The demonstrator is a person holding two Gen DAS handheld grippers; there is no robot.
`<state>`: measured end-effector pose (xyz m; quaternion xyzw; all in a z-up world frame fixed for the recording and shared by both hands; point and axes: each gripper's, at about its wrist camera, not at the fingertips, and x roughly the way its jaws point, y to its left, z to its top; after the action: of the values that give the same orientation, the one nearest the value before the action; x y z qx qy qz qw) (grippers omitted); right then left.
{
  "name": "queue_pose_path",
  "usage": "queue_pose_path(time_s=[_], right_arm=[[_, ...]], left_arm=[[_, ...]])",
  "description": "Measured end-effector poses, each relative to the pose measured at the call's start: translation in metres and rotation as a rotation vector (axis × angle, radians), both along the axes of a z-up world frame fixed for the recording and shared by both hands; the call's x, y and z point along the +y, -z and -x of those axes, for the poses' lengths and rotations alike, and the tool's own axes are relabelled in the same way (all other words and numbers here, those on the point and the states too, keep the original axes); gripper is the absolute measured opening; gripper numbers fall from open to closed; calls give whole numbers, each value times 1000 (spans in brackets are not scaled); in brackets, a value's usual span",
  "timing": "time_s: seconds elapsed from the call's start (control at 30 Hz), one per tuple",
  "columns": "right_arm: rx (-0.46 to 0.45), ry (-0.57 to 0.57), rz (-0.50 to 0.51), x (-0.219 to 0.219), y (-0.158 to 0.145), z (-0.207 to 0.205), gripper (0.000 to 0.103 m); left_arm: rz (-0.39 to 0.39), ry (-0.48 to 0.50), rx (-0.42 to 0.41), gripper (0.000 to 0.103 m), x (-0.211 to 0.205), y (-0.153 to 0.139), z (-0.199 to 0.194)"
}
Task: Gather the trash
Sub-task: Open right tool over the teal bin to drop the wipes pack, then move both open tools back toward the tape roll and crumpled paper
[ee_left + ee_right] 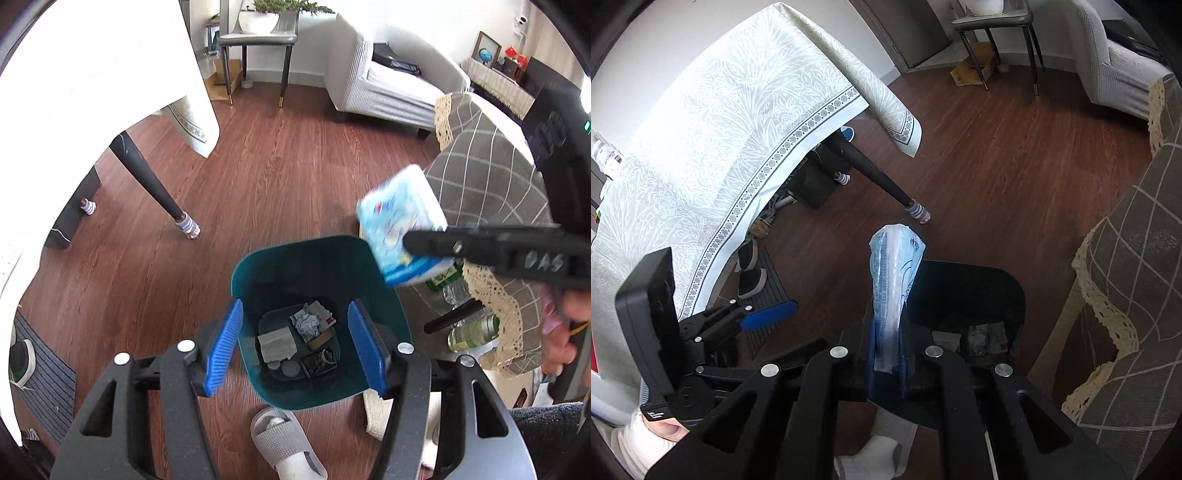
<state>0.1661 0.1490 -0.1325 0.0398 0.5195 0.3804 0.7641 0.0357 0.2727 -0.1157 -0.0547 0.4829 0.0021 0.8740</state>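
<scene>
On the left we see the table (74, 74) under its pale cloth, one leg (147, 177) on the wood floor. Our left gripper (293, 347) hangs over the teal bin (388, 306) with its blue pads apart and nothing between them — paper scraps (277, 345) and other rubbish lie at the bottom. Further right, our right gripper (888, 354) is clamped on a blue-and-white plastic packet (400, 225), which sits above the bin's right rim, beside the checked sofa cover (491, 177).

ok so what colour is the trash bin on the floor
Teal, a dark blue-green; the trash bin shows best in the left wrist view.
</scene>
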Motion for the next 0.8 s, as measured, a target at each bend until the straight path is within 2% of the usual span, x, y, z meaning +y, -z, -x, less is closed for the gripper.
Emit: queue_pose_path(time_s=[0.1, 0.3, 0.43, 0.47, 0.5, 0.57, 0.8], right_arm=[[22, -15, 24, 4, 11, 1, 10], [53, -49, 81, 9, 28, 5, 10], [51, -51, 118, 7, 32, 9, 12], [53, -44, 123, 6, 33, 7, 17], [63, -38, 124, 4, 35, 7, 27], [75, -39, 127, 1, 37, 9, 36], [38, -50, 110, -13, 21, 18, 36]], left_arm=[[-23, -5, -46, 63, 1, -17, -1], [0, -25, -123, 60, 5, -42, 0], [27, -47, -148, 53, 8, -53, -4], [33, -48, -155, 52, 8, -56, -3], [37, -50, -165, 51, 7, -60, -3], [46, -48, -183, 50, 5, -68, -3], [84, -37, -244, 49, -9, -93, -2]])
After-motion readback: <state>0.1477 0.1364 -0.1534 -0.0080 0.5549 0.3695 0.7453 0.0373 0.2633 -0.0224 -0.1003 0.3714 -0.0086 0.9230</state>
